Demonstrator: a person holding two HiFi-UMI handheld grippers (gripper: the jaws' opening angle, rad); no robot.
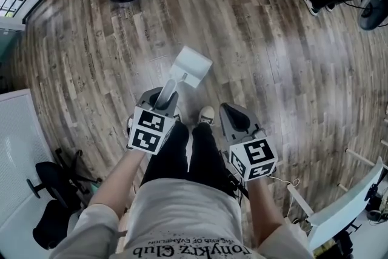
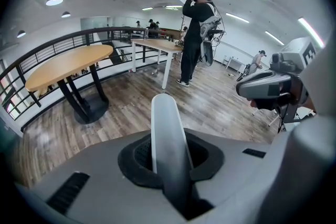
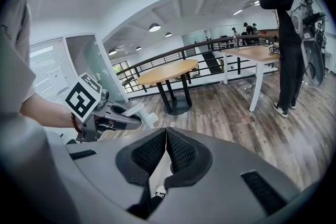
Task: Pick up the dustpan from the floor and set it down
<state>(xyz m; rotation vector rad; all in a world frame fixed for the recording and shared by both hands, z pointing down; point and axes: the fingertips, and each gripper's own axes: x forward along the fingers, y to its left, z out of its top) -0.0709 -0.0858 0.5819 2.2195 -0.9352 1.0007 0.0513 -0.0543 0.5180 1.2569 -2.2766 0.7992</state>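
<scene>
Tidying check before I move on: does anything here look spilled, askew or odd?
Nothing stands out. The left tongs grip the dustpan by its handle, the right tongs are shut and empty, and no spill shows on the floor.

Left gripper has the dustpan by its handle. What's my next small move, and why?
Probably lower the left gripper straight down until the dustpan meets the wood floor, then release. Its jaws are clamped on the white handle, the pan looks lifted over bare boards, and the right gripper is shut and empty, so it cannot help.
</scene>
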